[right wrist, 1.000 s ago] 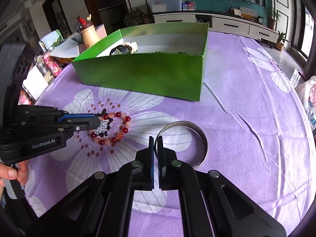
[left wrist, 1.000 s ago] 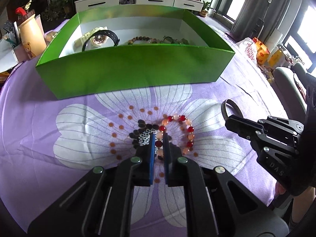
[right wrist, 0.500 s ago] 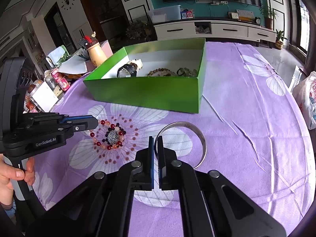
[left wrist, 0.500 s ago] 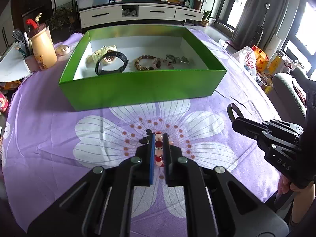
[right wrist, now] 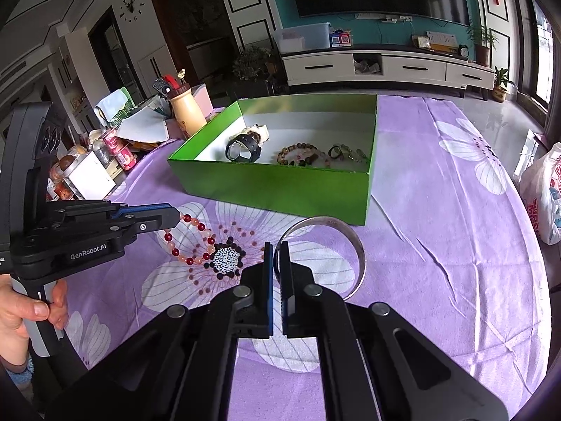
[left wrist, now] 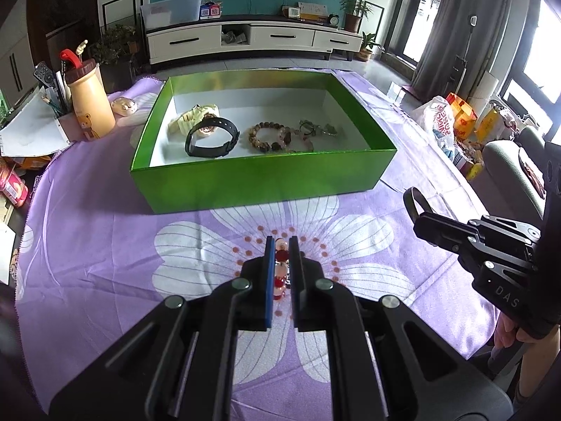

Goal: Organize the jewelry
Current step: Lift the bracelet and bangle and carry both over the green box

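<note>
My left gripper (left wrist: 279,245) is shut on a red and pink bead bracelet (left wrist: 280,270), which hangs from it above the purple flowered cloth; the bracelet also shows in the right wrist view (right wrist: 191,242) below the left gripper (right wrist: 175,215). My right gripper (right wrist: 276,249) is shut on a silver bangle (right wrist: 354,242) and holds it lifted; the bangle shows dark in the left wrist view (left wrist: 413,201) at the right gripper (left wrist: 420,226). The green box (left wrist: 259,179) ahead holds a black watch (left wrist: 212,137), a pale watch (left wrist: 196,115) and beaded bracelets (left wrist: 270,137).
A yellow bottle (left wrist: 89,105), papers and snack packs crowd the table's left edge. A small white case (left wrist: 123,107) lies left of the box. Plastic bags (left wrist: 445,122) lie on the floor at the right. A TV cabinet (left wrist: 252,40) stands behind.
Both grippers have risen from the cloth. The left lifted the bead bracelet off the flower centre; the right lifted the silver bangle. The box interior shows more.
</note>
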Tool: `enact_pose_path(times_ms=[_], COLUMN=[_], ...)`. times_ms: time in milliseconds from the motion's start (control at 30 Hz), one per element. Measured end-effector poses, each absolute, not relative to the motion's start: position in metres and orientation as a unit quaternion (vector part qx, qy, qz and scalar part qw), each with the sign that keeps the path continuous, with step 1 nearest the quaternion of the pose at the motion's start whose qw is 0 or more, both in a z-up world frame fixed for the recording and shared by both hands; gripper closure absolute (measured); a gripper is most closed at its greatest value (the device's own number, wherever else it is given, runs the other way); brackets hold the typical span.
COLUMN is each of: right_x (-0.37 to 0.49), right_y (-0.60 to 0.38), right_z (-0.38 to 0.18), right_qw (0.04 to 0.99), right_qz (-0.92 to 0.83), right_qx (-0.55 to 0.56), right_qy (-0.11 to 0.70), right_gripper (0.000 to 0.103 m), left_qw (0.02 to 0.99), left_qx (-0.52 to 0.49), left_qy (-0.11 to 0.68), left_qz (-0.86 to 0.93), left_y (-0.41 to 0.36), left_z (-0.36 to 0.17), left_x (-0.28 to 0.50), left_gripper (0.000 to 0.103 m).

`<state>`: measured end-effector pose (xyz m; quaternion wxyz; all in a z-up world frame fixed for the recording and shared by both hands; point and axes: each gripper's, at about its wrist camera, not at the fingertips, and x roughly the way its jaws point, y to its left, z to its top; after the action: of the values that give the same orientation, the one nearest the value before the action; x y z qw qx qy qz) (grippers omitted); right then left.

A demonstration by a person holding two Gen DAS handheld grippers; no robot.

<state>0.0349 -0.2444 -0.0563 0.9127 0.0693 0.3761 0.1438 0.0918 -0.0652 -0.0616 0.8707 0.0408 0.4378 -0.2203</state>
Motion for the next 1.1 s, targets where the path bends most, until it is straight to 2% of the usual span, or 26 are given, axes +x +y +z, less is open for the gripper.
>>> enact_pose_path(times_ms=[1100], right_x=[0.063], right_y=[-0.233], right_z=[-0.018], right_qw=[0.925], right_qz=[0.144], right_qx=[0.060], right_qy=[0.347], right_gripper=[0.100], left_qw=[0.896], left_qx=[0.046], left_qy=[0.396], left_qz=[-0.197], left_y=[-0.046], left_z=[-0.023], left_x=[0.117], left_gripper=[0.096])
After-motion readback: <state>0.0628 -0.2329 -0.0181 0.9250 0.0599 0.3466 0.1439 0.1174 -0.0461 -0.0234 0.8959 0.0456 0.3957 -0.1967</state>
